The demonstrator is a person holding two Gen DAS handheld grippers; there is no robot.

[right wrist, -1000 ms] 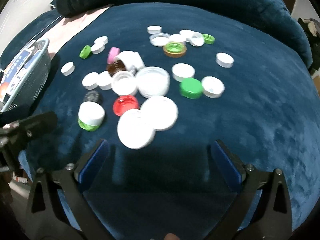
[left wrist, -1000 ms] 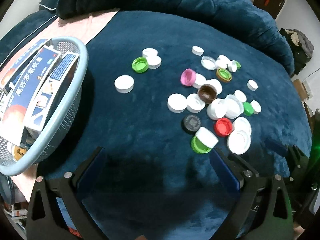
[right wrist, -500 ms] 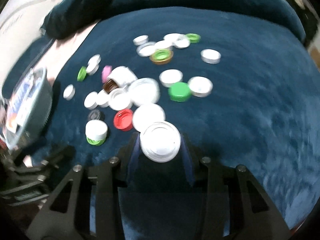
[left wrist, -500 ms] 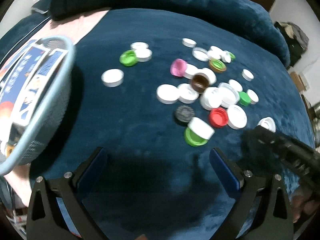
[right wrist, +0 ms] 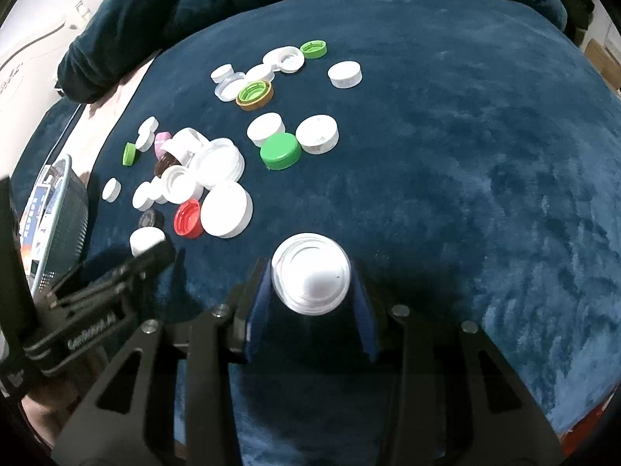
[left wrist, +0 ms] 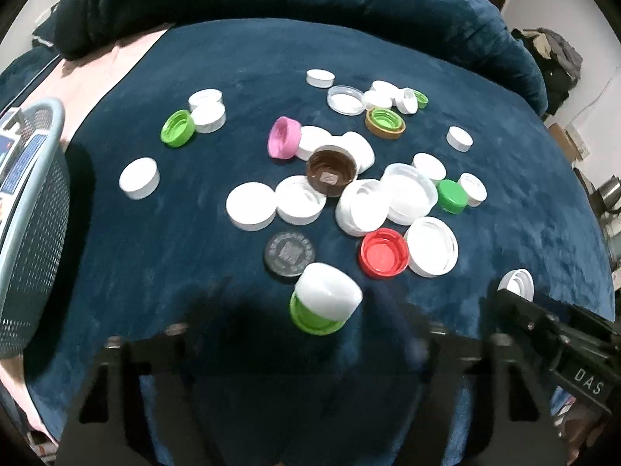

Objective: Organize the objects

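Left gripper (left wrist: 310, 310) jaws closing around a white cap (left wrist: 328, 297) stacked on a green cap (left wrist: 310, 320).

We see both fisheye views bowed hard at the rims, dark vignette in every corner. Room light is dim and even, glaring off the white caps (left wrist: 251, 206) (brightest at centre). In the left wrist view the left gripper (left wrist: 310, 322) smears into motion blur over its own shadow at lower centre.

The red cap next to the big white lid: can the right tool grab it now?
Probably not yet. The right tool is shut on a white lid, so its jaws are full. The red cap lies open on the blanket, nothing covering it.
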